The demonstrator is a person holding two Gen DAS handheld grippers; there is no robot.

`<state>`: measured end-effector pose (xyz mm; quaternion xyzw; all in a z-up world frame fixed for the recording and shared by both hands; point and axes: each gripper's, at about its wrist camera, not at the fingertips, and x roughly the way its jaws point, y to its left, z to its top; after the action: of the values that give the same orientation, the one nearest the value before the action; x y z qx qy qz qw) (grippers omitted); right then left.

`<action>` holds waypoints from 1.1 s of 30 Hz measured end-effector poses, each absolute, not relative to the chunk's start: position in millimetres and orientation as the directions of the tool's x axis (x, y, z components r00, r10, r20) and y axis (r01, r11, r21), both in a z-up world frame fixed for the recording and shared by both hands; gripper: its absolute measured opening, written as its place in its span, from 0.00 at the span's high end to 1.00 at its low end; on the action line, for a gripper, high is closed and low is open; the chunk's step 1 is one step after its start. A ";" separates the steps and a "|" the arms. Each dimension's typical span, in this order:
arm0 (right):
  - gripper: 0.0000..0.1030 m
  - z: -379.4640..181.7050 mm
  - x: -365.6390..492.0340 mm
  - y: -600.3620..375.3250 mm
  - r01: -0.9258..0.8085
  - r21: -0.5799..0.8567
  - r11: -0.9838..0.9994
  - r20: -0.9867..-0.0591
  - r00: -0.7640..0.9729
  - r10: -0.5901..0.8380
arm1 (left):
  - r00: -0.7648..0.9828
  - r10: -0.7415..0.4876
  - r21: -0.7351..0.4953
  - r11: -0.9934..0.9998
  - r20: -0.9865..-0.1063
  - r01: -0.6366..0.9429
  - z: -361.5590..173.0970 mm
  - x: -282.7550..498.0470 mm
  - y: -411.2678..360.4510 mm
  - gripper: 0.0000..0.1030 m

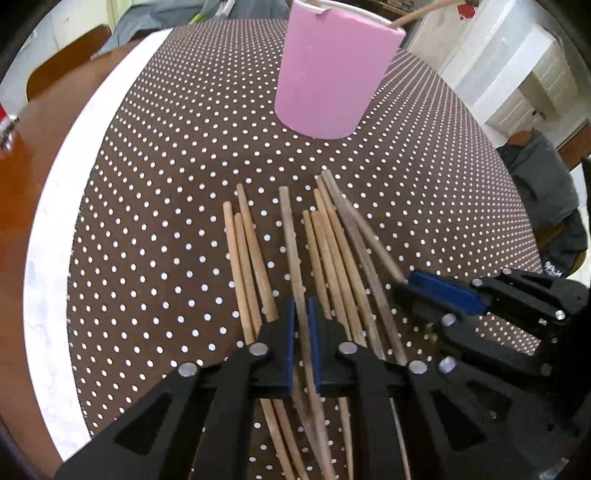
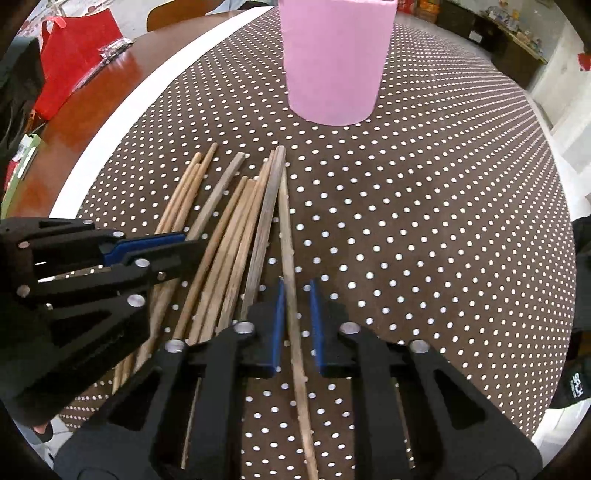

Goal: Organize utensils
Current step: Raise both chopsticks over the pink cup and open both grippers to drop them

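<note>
Several wooden chopsticks (image 1: 332, 240) lie side by side on a brown dotted cloth (image 1: 166, 221), also fanned out in the right wrist view (image 2: 221, 221). Behind them stands a pink cup (image 1: 328, 81) (image 2: 336, 62) with one chopstick (image 1: 424, 11) leaning out of it. My left gripper (image 1: 303, 306) points down and is shut on one chopstick (image 1: 290, 229) in the middle of the row; from the side it shows at the left (image 2: 188, 247). My right gripper (image 2: 297, 288) is shut on the rightmost chopstick (image 2: 286, 221); the left wrist view shows it at the right (image 1: 400, 290).
The dotted cloth has a white border (image 1: 66, 221) and lies on a brown wooden table (image 2: 74, 122). A red bag (image 2: 70, 62) sits at the far left. White storage drawers (image 1: 517, 74) and grey clothing (image 1: 543, 192) are beyond the table on the right.
</note>
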<state>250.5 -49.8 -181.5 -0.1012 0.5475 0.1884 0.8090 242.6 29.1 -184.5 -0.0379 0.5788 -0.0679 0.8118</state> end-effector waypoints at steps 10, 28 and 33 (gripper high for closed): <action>0.94 -164.4 247.9 -78.4 -0.372 0.106 0.922 -0.879 0.399 0.262 | 0.404 -0.219 -0.221 0.974 -0.888 0.043 -171.1 244.5 27.0 0.95; 0.94 -47.2 231.7 -127.9 -0.411 0.282 0.867 -0.438 0.749 0.497 | 0.844 -0.366 -0.308 0.917 -0.392 0.255 -43.1 218.1 35.7 0.95; 0.94 -35.5 250.0 -120.0 -0.422 0.294 0.858 -0.276 0.822 0.499 | 0.907 -0.339 -0.299 0.918 -0.250 0.261 -17.8 232.0 37.2 0.95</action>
<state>250.0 -120.0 -35.5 0.1104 0.1739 0.2429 0.9479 232.0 37.2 -17.8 -0.1302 0.1503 -0.1550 0.9677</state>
